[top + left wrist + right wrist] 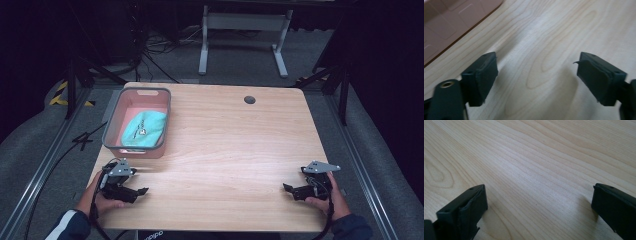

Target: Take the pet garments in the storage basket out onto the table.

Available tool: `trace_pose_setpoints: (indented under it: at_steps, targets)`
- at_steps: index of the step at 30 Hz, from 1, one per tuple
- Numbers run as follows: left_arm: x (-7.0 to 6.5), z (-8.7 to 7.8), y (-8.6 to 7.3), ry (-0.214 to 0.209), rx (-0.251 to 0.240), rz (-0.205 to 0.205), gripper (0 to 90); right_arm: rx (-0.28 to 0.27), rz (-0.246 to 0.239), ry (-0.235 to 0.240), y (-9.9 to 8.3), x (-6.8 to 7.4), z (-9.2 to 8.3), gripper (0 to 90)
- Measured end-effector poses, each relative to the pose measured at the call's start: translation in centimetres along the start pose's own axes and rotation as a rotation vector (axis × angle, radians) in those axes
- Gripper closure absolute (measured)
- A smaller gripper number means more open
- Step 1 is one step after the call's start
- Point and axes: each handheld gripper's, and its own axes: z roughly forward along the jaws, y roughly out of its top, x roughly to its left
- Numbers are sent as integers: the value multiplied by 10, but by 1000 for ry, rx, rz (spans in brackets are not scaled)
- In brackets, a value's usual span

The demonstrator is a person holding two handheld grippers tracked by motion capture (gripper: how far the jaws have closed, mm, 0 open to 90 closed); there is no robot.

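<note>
A pink basket with a grey rim stands at the table's left side and holds a folded teal cloth. My left gripper rests low over the wood near the front left corner, just in front of the basket, jaws wide apart with bare tabletop between them. The basket's pink wall fills the upper left corner of the left gripper view. My right gripper lies near the front right edge, pointing inward, open over bare wood.
The wooden table has a round cable hole near its far edge. A white desk frame and cables sit on the floor beyond. Metal rails run along both sides.
</note>
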Motion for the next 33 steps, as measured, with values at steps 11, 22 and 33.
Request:
trace_pose_setpoints:
  at_steps: [11,22,33]
  targets:
    - [-8,-20,19,74,-6,62,226,-3,13,-10,-1,1,-1,7]
    - [1,-49,44,102,-60,59,206,0,12,-12,-2,1,-2,7]
    - [29,-66,88,174,-25,72,188,0,10,-12,-2,1,-2,7]
